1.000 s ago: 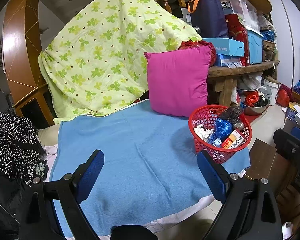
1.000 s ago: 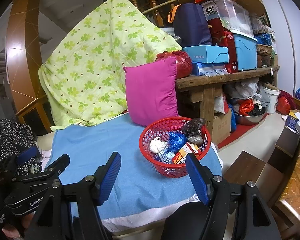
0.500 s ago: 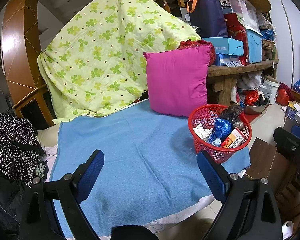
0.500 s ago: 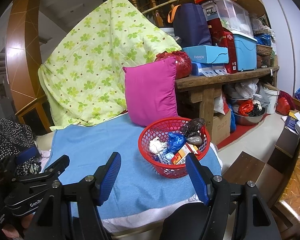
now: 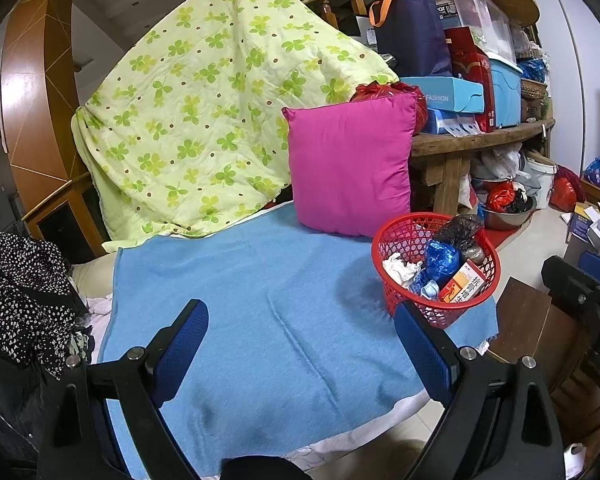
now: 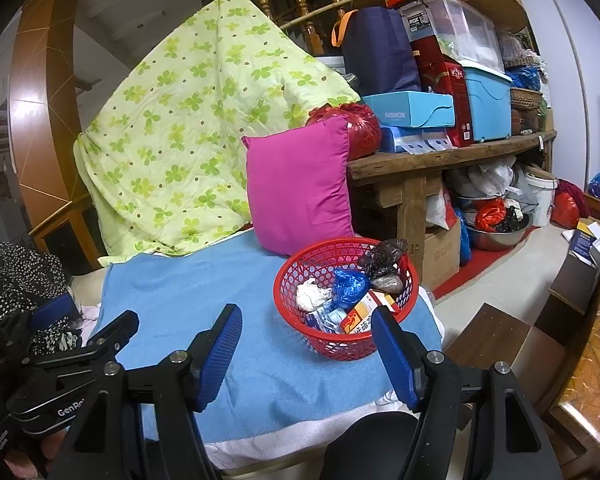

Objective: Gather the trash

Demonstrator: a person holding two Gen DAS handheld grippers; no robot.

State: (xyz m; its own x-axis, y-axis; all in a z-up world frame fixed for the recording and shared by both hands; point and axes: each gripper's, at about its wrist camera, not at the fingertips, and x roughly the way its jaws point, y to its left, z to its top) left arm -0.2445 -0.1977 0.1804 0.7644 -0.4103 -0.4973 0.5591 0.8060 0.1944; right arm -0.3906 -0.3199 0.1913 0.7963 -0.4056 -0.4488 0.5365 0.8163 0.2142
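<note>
A red mesh basket [image 5: 396,240] [image 6: 296,268] stands at the right end of a blue towel [image 5: 260,300] [image 6: 172,292]. In it lie crumpled white paper [image 5: 400,270], a blue wrapper [image 5: 440,260], an orange-and-white box [image 5: 464,286] and a dark plastic bag [image 5: 460,228]. My left gripper [image 5: 300,314] hovers open over the towel's near part, with the basket just beyond its right finger. My right gripper [image 6: 306,316] is open too, short of the basket's near rim. Neither holds anything.
A pink cushion [image 5: 352,164] leans behind the basket, against a green clover quilt [image 5: 204,120]. A wooden bench [image 6: 440,160] piled with boxes and tubs fills the right. Black dotted cloth [image 5: 20,288] lies at the left. A dark wooden block [image 6: 492,336] sits on the floor.
</note>
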